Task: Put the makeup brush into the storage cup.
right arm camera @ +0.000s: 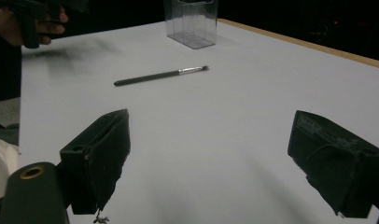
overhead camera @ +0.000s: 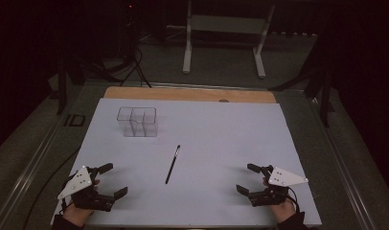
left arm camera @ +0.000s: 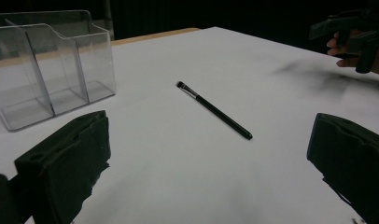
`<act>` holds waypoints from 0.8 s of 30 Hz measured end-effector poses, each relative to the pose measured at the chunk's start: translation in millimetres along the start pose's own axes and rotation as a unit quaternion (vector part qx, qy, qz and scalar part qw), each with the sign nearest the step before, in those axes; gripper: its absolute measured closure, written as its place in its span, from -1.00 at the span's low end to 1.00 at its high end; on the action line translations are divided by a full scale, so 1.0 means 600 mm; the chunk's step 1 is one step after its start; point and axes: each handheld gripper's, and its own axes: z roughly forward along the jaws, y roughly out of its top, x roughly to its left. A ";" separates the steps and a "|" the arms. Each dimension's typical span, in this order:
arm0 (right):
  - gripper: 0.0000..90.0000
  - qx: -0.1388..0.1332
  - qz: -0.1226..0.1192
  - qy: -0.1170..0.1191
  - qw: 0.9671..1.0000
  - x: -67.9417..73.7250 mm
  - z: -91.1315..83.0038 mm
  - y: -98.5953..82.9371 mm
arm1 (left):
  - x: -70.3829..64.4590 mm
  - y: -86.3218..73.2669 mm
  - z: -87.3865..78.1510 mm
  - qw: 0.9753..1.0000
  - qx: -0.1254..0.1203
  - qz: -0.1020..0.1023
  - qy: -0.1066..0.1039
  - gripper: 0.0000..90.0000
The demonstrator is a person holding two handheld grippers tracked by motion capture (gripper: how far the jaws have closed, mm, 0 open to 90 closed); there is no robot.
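One brush (overhead camera: 172,164), one clear organizer (overhead camera: 137,121)

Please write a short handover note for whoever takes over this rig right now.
Left tongs: open, holding nothing, near the table's front left.
Right tongs: open, holding nothing, front right.
Brush: lies flat mid-table between both tongs, bristle end pointing away toward the organizer, untouched.
Clear organizer: upright at far left, compartments look empty.
Done: nothing yet.
Left: probably grasp the brush and stand it in a compartment.

Both hands rest low at the table's near edge: the left gripper (overhead camera: 109,181) near its left corner, the right gripper (overhead camera: 247,178) near its right corner, each with jaws spread wide, pointing inward toward the other.
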 end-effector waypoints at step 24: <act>-0.71 0.012 -0.013 0.006 1.000 0.008 0.005 0.004 | -0.007 0.024 -0.007 0.999 0.017 -0.025 0.036 -0.98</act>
